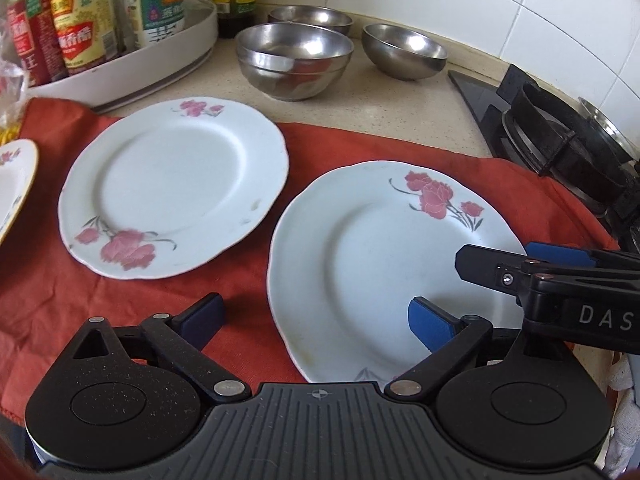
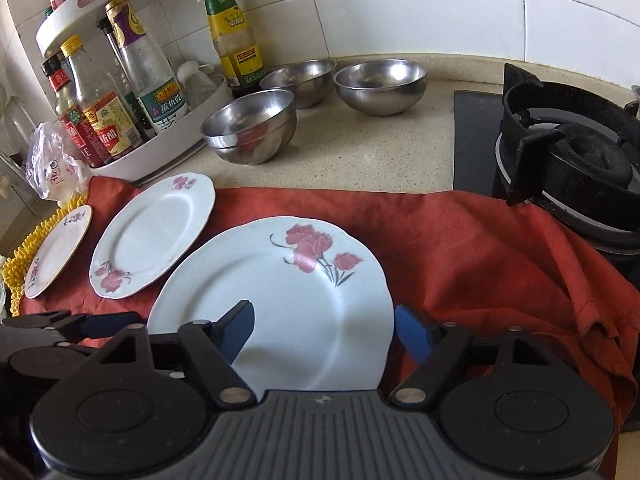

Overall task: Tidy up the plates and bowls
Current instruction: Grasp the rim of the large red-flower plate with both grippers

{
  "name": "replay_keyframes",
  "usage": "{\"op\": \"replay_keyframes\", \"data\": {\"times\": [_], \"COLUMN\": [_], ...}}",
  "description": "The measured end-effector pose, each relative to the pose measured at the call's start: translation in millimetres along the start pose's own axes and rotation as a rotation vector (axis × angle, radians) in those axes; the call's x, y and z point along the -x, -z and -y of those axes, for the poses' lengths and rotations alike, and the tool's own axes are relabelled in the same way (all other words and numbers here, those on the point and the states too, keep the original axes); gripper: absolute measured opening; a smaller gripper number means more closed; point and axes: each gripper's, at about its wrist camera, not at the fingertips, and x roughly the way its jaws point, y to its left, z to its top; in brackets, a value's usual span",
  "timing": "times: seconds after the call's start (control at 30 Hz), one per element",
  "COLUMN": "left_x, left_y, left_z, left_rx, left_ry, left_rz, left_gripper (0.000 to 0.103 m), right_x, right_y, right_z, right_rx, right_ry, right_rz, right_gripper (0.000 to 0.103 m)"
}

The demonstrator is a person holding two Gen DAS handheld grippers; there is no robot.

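Observation:
Three white plates with pink flowers lie on a red cloth (image 2: 480, 248). The near plate (image 1: 360, 264) (image 2: 288, 292) lies under both grippers. A second plate (image 1: 172, 184) (image 2: 154, 232) is to its left, a small plate (image 1: 14, 176) (image 2: 58, 250) further left. My left gripper (image 1: 316, 316) is open, its right finger over the near plate's left part; it shows in the right wrist view (image 2: 80, 326). My right gripper (image 2: 324, 332) is open across the plate's right edge; in the left wrist view (image 1: 496, 262) it reaches in from the right. Steel bowls (image 1: 294, 58) (image 2: 252, 126) stand behind.
A white rack of sauce bottles (image 2: 132, 100) (image 1: 100, 36) stands at the back left, with a plastic bag (image 2: 52, 160) beside it. A gas burner (image 2: 580, 160) (image 1: 560, 140) is on the right. The cloth hangs over the counter's front right edge.

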Motion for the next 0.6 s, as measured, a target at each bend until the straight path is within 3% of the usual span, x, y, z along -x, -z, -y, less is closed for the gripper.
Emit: {"op": "replay_keyframes", "data": {"times": [0.17,0.6], "left_x": [-3,2], "left_y": [-4,-13], "left_z": [13,14], "left_rx": [-0.047,-0.007], "left_ry": [0.053,0.026], "left_rz": [-0.001,0.004], "left_gripper": [0.097,0.095], "right_x": [-3,-4], "right_y": [-4,-12], "right_z": [8,13], "right_rx": [-0.028,-0.040], "right_ry": [-0.040,-0.091], "right_rz": [-0.015,-0.029], "right_gripper": [0.072,0.072]}}
